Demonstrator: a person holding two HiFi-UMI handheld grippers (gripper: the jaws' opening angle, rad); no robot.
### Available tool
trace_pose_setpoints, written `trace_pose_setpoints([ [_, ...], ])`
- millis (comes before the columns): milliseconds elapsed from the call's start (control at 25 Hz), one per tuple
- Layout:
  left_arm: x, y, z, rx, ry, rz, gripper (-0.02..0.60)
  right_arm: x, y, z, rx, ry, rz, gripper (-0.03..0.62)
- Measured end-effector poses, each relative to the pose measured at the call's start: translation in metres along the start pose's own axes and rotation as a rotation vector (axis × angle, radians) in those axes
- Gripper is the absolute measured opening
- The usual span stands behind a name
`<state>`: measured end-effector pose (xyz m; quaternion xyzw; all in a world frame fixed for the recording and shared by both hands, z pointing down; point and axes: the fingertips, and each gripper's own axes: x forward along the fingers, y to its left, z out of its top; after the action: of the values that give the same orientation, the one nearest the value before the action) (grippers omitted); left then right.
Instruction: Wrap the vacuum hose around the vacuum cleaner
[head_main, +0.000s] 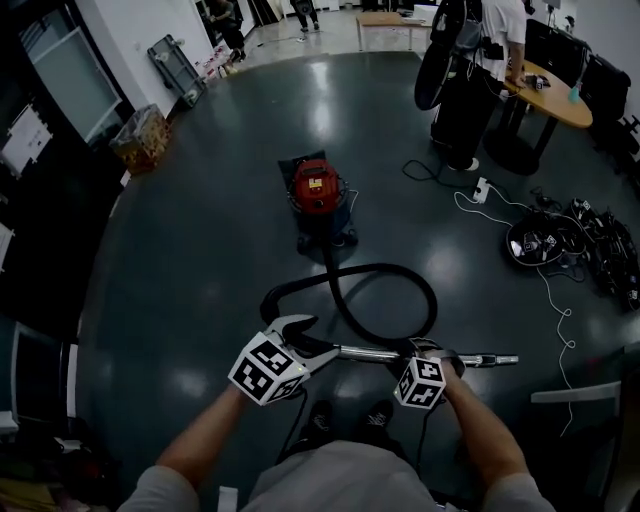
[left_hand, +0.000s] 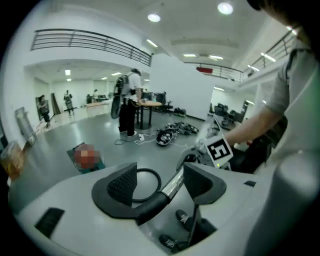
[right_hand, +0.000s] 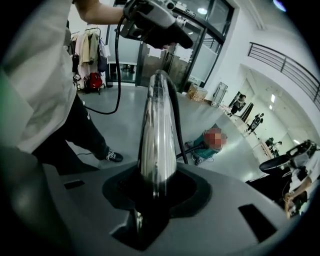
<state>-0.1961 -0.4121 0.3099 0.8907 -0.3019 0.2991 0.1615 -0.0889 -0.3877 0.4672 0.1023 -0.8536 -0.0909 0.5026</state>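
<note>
The red vacuum cleaner (head_main: 315, 190) stands on the dark floor ahead of me. Its black hose (head_main: 380, 266) runs toward me, loops on the floor and rises to the chrome wand (head_main: 480, 358), which I hold level in front of my body. My left gripper (head_main: 300, 335) is at the wand's black handle end. In the left gripper view its jaws (left_hand: 160, 182) stand wide, the wand (left_hand: 172, 186) lying between them close to the right pad, with a gap to the left pad. My right gripper (head_main: 425, 350) is shut on the wand (right_hand: 157, 130) further along.
A person stands at a round table (head_main: 560, 100) at the back right. A power strip with white cables (head_main: 480, 188) and a heap of black gear (head_main: 545, 240) lie on the floor to the right. A cardboard box (head_main: 140, 135) sits at the back left. My shoes (head_main: 350, 415) are below the wand.
</note>
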Motion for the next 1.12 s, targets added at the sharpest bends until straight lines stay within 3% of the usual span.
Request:
trace_pose_setpoints([
  [120,0.042,-0.034,-0.009,0.188,0.11,-0.087,0.296,-0.01,-0.004,-0.01,-0.058,0.035,0.016,0.124],
  [320,0.091,-0.073,-0.014,0.343,0.237,-0.2,0.296,-0.032,-0.011,-0.024,-0.148,0.086,0.057,0.124],
  [480,0.117,-0.096,-0.017,0.384,0.296,-0.291,0.296,-0.049,-0.015,-0.025,-0.2,0.123,0.102,0.124],
  [760,0.14,-0.114,-0.031,0.439,0.349,-0.438,0.293,-0.059,-0.02,-0.018,-0.19,0.142,0.195,0.124],
  [800,0.14,-0.113,-0.031,0.446,0.357,-0.453,0.286,-0.06,-0.021,-0.017,-0.18,0.151,0.215,0.124],
  [920,0.141,-0.104,-0.029,0.441,0.369,-0.473,0.178,-0.059,-0.024,-0.014,-0.13,0.172,0.272,0.124],
  [1120,0.139,-0.079,-0.022,0.447,0.364,-0.51,0.172,-0.049,-0.042,-0.005,-0.048,0.236,0.301,0.124],
])
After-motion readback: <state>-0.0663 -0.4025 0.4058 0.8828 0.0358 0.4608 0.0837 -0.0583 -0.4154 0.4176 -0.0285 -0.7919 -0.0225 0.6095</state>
